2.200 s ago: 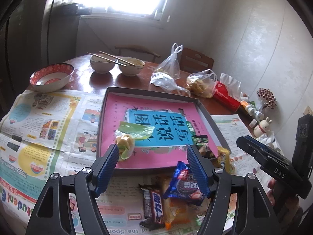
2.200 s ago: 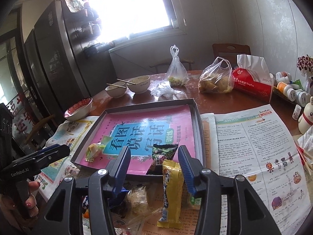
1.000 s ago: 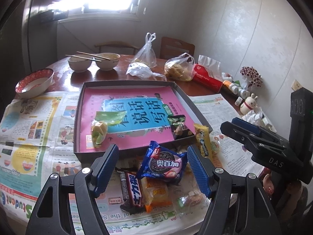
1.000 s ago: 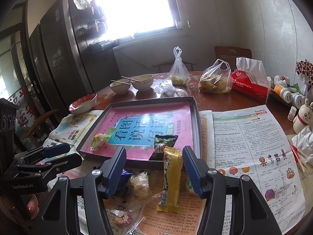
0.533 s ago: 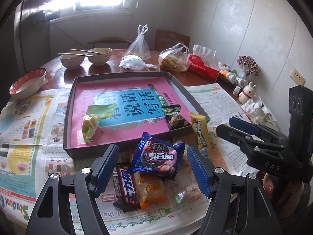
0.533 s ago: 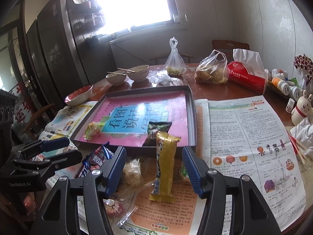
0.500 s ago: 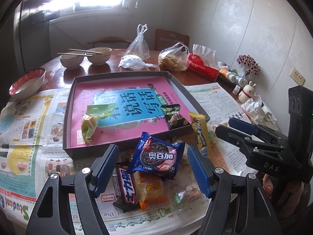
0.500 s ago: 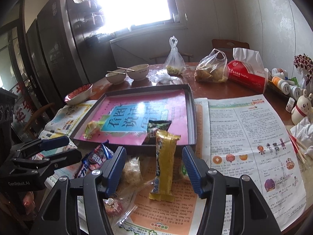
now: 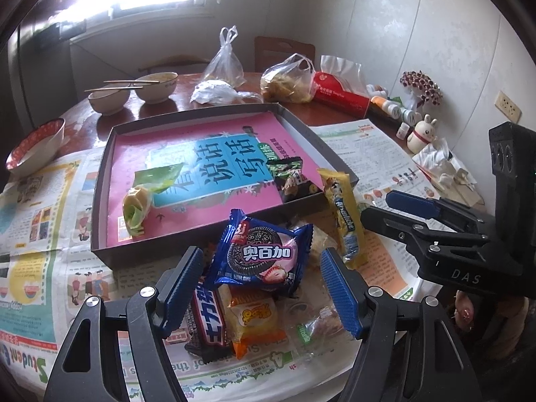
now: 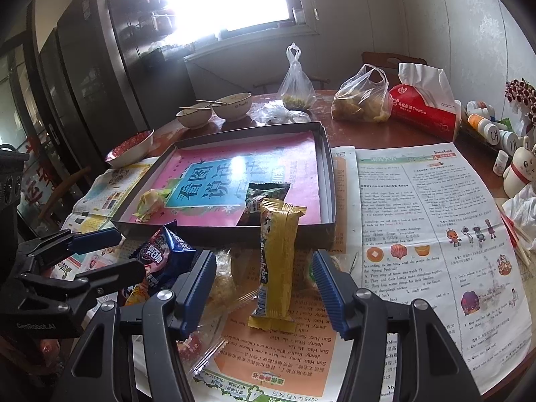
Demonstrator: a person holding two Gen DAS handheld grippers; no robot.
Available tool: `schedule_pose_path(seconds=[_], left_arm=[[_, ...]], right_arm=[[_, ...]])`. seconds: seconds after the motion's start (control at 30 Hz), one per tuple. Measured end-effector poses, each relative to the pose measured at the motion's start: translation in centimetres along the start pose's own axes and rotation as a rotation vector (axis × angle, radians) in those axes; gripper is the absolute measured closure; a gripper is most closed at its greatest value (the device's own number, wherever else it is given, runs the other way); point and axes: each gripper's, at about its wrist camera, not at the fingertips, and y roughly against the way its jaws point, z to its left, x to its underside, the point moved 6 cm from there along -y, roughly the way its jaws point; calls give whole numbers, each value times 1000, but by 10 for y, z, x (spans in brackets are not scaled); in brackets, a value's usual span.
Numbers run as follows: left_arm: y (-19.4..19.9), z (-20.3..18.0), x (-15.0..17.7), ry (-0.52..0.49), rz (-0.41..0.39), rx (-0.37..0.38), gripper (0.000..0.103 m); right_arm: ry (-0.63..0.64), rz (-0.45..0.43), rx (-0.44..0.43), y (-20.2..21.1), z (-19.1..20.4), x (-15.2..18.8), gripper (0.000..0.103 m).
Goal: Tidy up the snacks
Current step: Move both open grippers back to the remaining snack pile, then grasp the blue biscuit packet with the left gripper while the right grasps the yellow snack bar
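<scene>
Here both pairs of fingers stand released, grasping nothing. The left gripper [image 9: 261, 288] frames the blue cookie packet [image 9: 259, 256], which sits between its fingers atop the snack pile on the bench, just short of the tray [image 9: 100, 207]. The right gripper [image 10: 261, 288] frames the yellow bar [image 10: 276, 261], leaning on the tray's near wall. To pick well, I judge each should descend squarely, pinch the wrapper's middle rather than a loose edge, and avoid snagging the chocolate bar [image 9: 209, 318] beside the left finger.

Open right gripper [image 10: 263, 288] above snacks
Yellow bar [image 10: 276, 264] between jaws, untouched; grey tray [image 10: 326, 181] beyond.
</scene>
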Motion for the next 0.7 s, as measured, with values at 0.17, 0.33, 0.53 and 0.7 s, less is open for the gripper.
schedule_pose_path(seconds=[0.17, 0.33, 0.53, 0.7], left_arm=[[-8, -1, 2, -15, 15, -5, 29], [-19, -2, 2, -21, 30, -3, 29], [-29, 0, 2, -25, 45, -14, 29], [-34, 4, 2, -17, 51, -14, 29]], right_arm=[[5, 7, 2, -4, 0, 1, 44], [5, 18, 5, -10, -1, 1, 44], [15, 31, 8, -22, -1, 1, 44], [33, 38, 13, -32, 0, -1, 51]])
